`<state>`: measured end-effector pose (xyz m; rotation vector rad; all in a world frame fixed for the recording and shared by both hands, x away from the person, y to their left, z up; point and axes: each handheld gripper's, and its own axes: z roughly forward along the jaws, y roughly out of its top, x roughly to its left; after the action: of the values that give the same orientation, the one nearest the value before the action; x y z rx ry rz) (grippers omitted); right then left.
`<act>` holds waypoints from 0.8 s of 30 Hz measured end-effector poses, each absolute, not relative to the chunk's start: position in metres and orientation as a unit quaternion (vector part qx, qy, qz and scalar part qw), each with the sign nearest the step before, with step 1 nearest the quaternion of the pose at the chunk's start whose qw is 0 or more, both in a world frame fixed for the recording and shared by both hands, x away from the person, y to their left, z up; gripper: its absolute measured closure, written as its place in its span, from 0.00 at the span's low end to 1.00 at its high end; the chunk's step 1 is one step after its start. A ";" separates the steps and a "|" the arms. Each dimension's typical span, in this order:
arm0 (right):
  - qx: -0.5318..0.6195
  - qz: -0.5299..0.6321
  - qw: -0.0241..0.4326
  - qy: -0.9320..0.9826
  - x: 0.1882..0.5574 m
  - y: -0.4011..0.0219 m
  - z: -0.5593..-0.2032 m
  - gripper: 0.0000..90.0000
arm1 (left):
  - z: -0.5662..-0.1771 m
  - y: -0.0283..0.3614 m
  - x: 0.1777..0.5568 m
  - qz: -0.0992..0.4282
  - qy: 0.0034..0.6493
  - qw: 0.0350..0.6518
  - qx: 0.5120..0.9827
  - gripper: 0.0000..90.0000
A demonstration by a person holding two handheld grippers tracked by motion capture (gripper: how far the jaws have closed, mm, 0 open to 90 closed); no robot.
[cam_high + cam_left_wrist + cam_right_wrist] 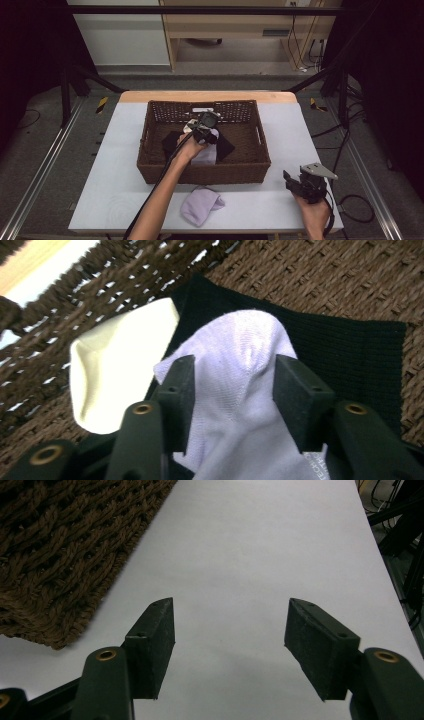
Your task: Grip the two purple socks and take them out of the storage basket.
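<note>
**Lavender sock going into the wicker basket, left hand working**

Desk [125, 165]: pale, smooth, matt sheet over a wooden top, with bare wood showing along the far edge. It serves as the staging surface for socks not yet sorted.

Basket [150, 150]: dark brown woven wicker, rectangular, with open lattice along the upper walls and a tight weave on the floor. It sits mid-desk within easy reach of both hands, evidently the collecting bin.

Black cloth [340, 345]: flat, fine-ribbed knit spread on the basket floor, lying under the other pieces.

Lavender sock in the basket [240, 370]: soft, thin knit with a slight sheen and a rounded toe, draped over the black cloth. It lies between the jaws of the left gripper [234, 385], which point down into the basket. The jaws stand parted on either side of the fabric; the pads do not look pressed in, so I judge it released, being laid down rather than carried.

Cream sock [115, 375]: smooth, rounded, just beside the lavender one against the lattice wall.

Second lavender sock [201, 204]: crumpled in a soft lump on the desk in front of the basket, likely next to go in.

Right gripper [230, 630]: held near the desk's right front corner, jaws apart with nothing between them, bare desk beneath. Idle, waiting.
</note>
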<state>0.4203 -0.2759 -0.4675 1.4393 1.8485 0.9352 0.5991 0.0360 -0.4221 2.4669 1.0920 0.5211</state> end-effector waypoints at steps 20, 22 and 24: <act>0.542 0.349 0.309 0.700 0.420 -0.275 -0.467 0.41 | -0.383 0.065 0.575 0.196 0.413 0.306 0.835 0.95; 0.542 0.349 0.308 0.699 0.420 -0.276 -0.467 0.41 | -0.376 0.070 0.568 0.199 0.412 0.330 0.826 0.95; 0.543 0.348 0.309 0.699 0.419 -0.276 -0.467 0.41 | -0.370 0.075 0.561 0.210 0.410 0.354 0.814 0.95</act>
<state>0.4195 -0.2755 -0.4673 1.4351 1.8482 0.9199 0.5612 0.0750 -0.3704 2.1030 1.0600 0.5436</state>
